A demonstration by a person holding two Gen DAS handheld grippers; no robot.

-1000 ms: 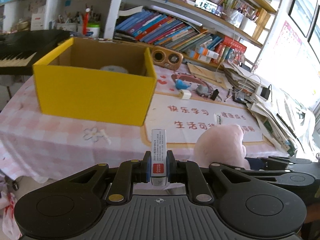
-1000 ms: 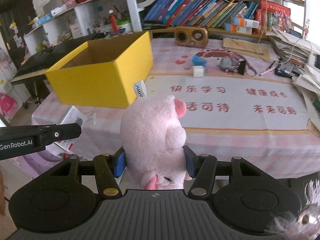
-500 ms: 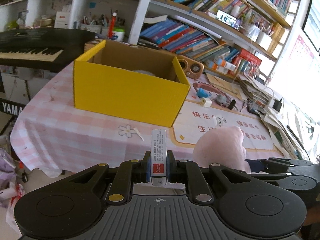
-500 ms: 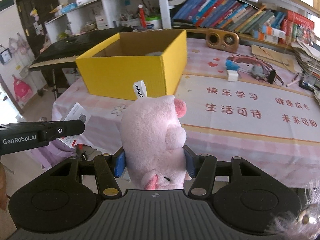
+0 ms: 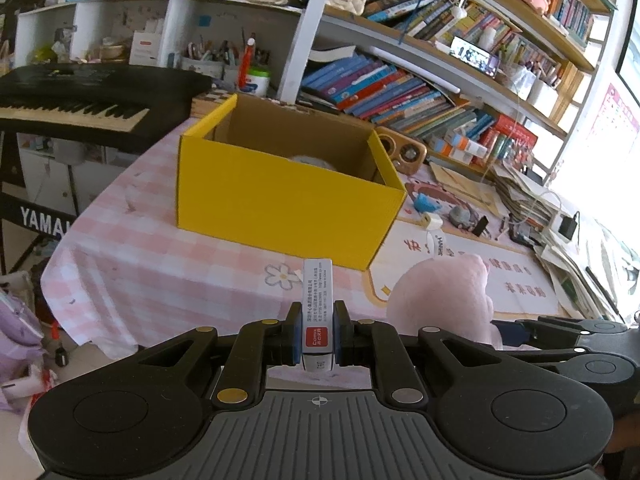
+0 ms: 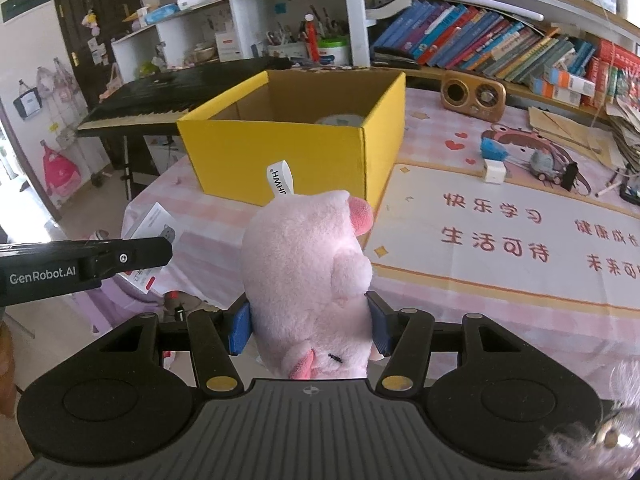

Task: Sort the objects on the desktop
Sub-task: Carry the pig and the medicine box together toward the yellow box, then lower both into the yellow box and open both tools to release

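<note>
Nearest to me, my left tool [image 5: 316, 336] is clamped tight on a slim white carton [image 5: 317, 300] with a red label. I hold it upright and edge-on, its narrow sides against the pads, so most of its length stands clear above the jaws and should drop freely once released. My right tool [image 6: 308, 324] stands partly open, its blue pads [image 6: 239, 330] pressed into the flanks of a pink plush pig [image 6: 308, 276]. The soft body fills the gap, which I judge is why the jaws stop short of closing. The pig is gripped low, head and white tag uppermost.

Both items are carried in the air short of the near edge of the bench [image 6: 460, 292]. Ahead on its pink checked cloth sits the open yellow box [image 5: 280, 196], which I take to be the sorting destination. I judge both loads to be mid-carry, not yet over the opening.

Further off, a blue item, a white block and a small grey toy [image 6: 542, 162] lie loose near a wooden speaker [image 6: 472, 94], with shelves of books behind.

Limits of view:
- The box's near wall hides most of its floor. Only a pale round item [image 6: 340, 120] shows inside, unidentified.
- The pig blocks the bench directly in front of the right tool.
- The carton's print is too small to read.
- The bench's right end is cut off.
</note>
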